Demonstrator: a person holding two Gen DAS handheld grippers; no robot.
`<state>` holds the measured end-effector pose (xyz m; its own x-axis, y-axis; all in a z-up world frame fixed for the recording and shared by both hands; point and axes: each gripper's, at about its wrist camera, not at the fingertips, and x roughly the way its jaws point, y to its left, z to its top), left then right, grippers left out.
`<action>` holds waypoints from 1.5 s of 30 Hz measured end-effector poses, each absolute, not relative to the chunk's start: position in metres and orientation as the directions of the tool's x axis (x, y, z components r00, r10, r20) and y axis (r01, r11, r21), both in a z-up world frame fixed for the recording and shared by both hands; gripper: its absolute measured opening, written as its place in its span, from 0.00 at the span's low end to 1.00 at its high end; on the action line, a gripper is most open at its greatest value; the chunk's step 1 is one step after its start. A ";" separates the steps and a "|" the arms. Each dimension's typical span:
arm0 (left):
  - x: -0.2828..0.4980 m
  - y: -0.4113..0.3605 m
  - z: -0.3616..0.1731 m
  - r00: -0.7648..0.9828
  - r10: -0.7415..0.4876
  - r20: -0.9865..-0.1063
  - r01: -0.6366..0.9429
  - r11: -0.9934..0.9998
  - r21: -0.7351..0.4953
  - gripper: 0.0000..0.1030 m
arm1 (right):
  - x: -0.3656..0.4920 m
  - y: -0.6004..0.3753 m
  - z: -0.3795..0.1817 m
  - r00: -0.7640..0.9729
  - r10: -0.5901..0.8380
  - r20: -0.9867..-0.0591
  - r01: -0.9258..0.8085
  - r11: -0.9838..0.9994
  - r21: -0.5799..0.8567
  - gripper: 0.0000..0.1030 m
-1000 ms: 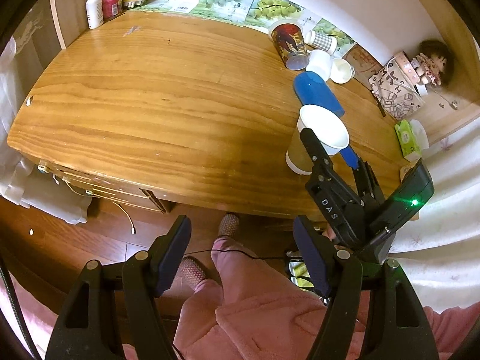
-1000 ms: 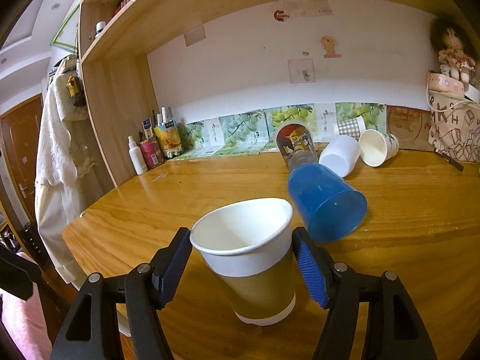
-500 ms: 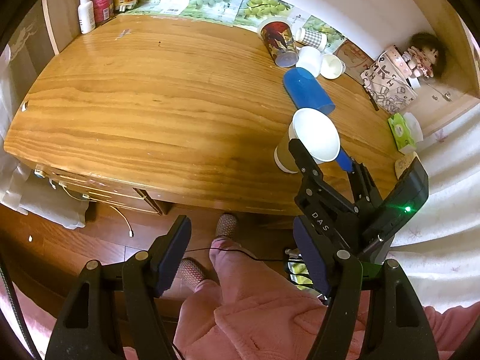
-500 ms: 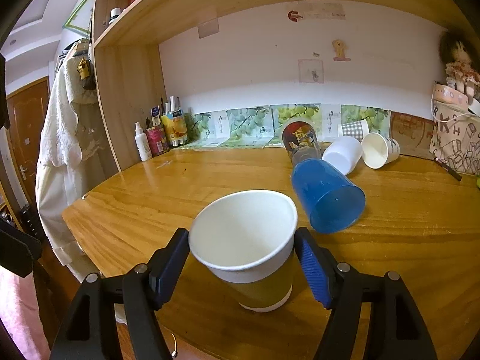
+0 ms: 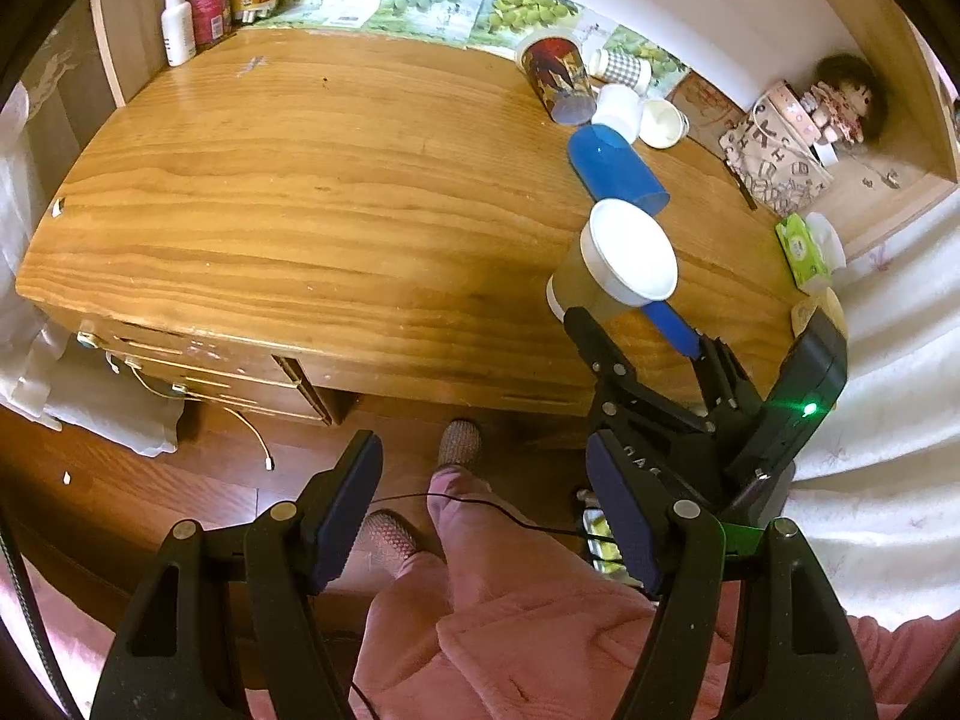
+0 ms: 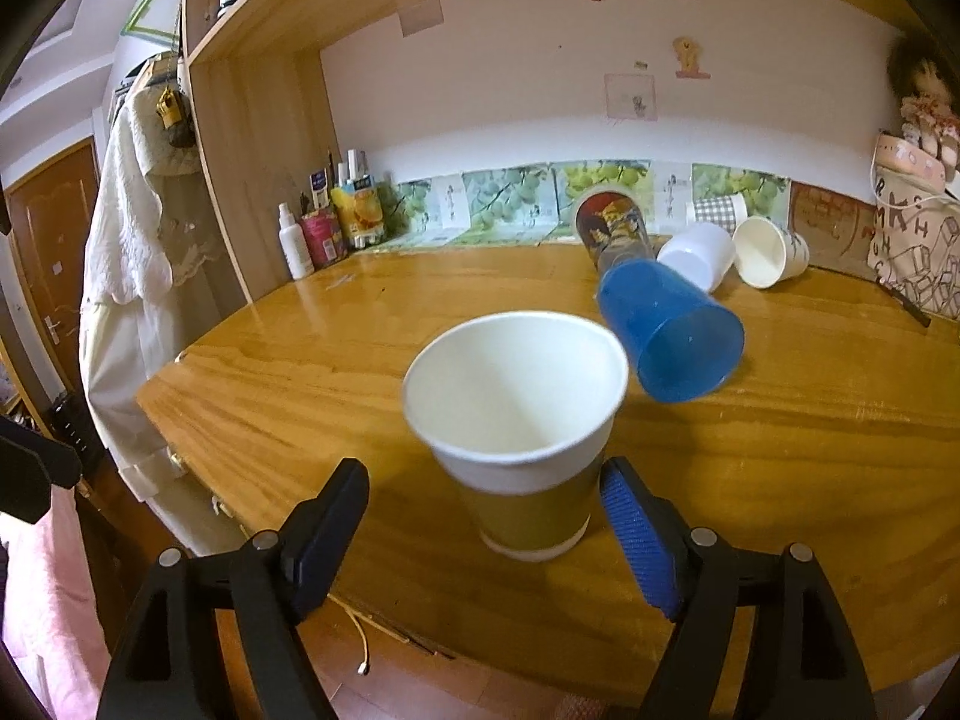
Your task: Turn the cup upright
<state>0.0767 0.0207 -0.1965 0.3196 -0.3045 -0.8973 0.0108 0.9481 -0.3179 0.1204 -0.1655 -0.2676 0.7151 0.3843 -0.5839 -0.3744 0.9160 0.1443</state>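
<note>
A paper cup (image 6: 519,420), white inside with a tan lower band, stands upright near the front edge of the wooden desk (image 6: 810,450); it also shows in the left wrist view (image 5: 618,267). My right gripper (image 6: 486,516) is open, its fingers apart on either side of the cup's base, a little in front of it and not touching. In the left wrist view my right gripper (image 5: 636,324) sits just below the cup. My left gripper (image 5: 483,510) is open and empty, held off the desk above the floor and the person's pink-clad legs.
A blue cup (image 6: 666,330) lies on its side just behind the paper cup. A printed cup (image 6: 612,228), a white cup (image 6: 699,252), a second paper cup (image 6: 768,252) and a checked cup (image 6: 720,210) lie further back. Bottles (image 6: 324,222) stand back left; a patterned bag (image 6: 918,246) at right.
My right gripper has opened wider and drawn back from the paper cup, which now stands upright and free on the desk. My left gripper has stayed open off the desk.
</note>
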 end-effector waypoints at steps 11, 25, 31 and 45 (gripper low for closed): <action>0.104 0.010 -0.185 0.378 -0.304 -0.874 0.049 0.950 -0.309 0.72 | 0.110 -0.176 -0.222 0.637 0.341 -0.691 -0.318 0.933 0.168 0.79; 0.150 -0.022 -0.131 0.523 -0.255 -0.813 0.136 0.967 -0.216 0.72 | 0.108 -0.211 -0.122 0.608 0.271 -0.746 -0.209 0.961 0.179 0.82; 0.143 -0.023 -0.100 0.598 -0.182 -0.780 0.081 0.983 -0.167 0.72 | 0.113 -0.217 -0.095 0.589 0.279 -0.759 -0.186 0.960 0.209 0.87; 0.093 -0.030 -0.070 0.711 -0.066 -0.700 0.004 0.996 -0.089 0.86 | 0.083 -0.224 -0.066 0.671 0.241 -0.702 -0.176 0.970 0.166 0.90</action>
<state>0.0935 -0.0299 -0.0705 0.7111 -0.0659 -0.7000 0.0043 0.9960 -0.0894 0.0828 -0.2241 -0.0659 0.6707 0.2411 -0.7015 -0.1757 0.9704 0.1655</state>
